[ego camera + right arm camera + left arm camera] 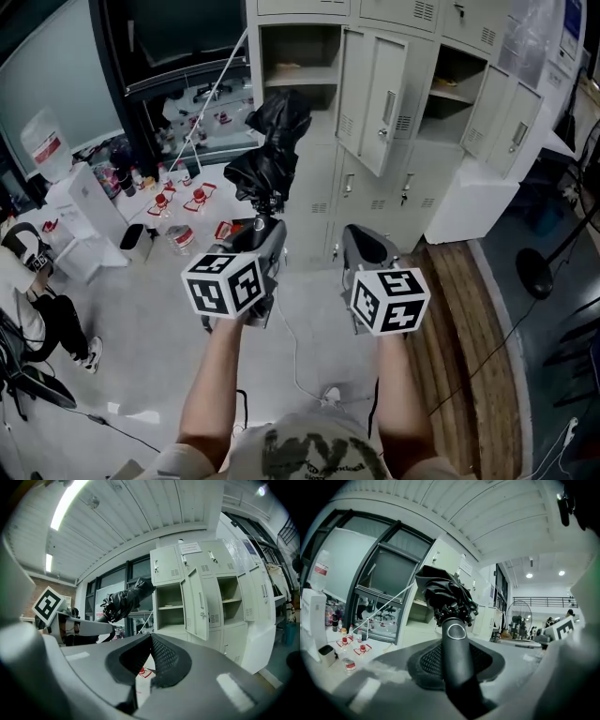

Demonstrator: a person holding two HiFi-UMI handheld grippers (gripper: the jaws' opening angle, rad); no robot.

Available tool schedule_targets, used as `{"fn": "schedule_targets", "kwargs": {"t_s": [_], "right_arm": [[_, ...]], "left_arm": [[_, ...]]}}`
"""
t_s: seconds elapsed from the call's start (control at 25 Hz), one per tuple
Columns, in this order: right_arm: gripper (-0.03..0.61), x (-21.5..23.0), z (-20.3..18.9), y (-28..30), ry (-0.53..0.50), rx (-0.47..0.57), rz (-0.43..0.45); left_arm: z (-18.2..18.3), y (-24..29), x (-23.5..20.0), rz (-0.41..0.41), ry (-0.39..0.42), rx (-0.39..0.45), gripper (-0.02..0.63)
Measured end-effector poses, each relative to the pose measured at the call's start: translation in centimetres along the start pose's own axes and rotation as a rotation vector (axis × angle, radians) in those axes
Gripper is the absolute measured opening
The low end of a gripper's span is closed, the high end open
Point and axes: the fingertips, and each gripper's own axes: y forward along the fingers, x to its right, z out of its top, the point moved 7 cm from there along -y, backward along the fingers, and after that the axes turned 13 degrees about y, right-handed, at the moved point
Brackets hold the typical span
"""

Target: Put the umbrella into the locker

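A folded black umbrella (272,150) stands up and forward from my left gripper (266,228), which is shut on its smooth black handle (455,660). Its crumpled canopy (446,595) rises just past the pads. In the right gripper view the umbrella (124,599) shows at the left, level with the lockers' upper shelf. The white locker bank (394,178) stands ahead, with an open compartment (300,56) at the upper left and its door (380,98) swung out. My right gripper (362,246) is beside the left one, jaws together at the tips (151,638) and holding nothing.
A seated person (28,277) is at the far left. Bottles and red-topped items (183,202) lie on the floor near a white box (89,202). A wooden platform (464,319) and a standing fan (537,272) are at the right. A white cable (298,366) trails on the floor.
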Motion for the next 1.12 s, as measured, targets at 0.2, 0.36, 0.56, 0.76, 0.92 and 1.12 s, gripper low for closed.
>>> {"fn": "schedule_targets", "kwargs": {"t_s": [0.2, 0.36, 0.56, 0.76, 0.92, 1.12], "right_arm": [[-0.002, 4.0, 1.2, 3.3, 0.004, -0.025, 0.046], [-0.003, 6.7, 2.2, 5.1, 0.008, -0.036, 0.075], [-0.003, 9.1, 3.1, 6.5, 0.010, -0.043, 0.113], [-0.002, 10.4, 3.3, 7.8, 0.012, -0.049, 0.145], [-0.003, 10.6, 3.5, 8.9, 0.007, -0.050, 0.170], [-0.003, 10.9, 3.9, 10.6, -0.007, -0.056, 0.191]], "left_arm": [[0.4, 4.6, 0.0, 0.043, -0.010, -0.011, 0.118], [0.4, 7.6, 0.3, 0.072, -0.020, -0.023, 0.118], [0.4, 10.1, 0.7, 0.103, -0.023, -0.034, 0.118], [0.4, 11.6, 0.8, 0.124, -0.020, -0.043, 0.118], [0.4, 12.2, 0.4, 0.143, -0.020, -0.045, 0.118], [0.2, 13.2, -0.7, 0.160, -0.026, -0.050, 0.118]]}}
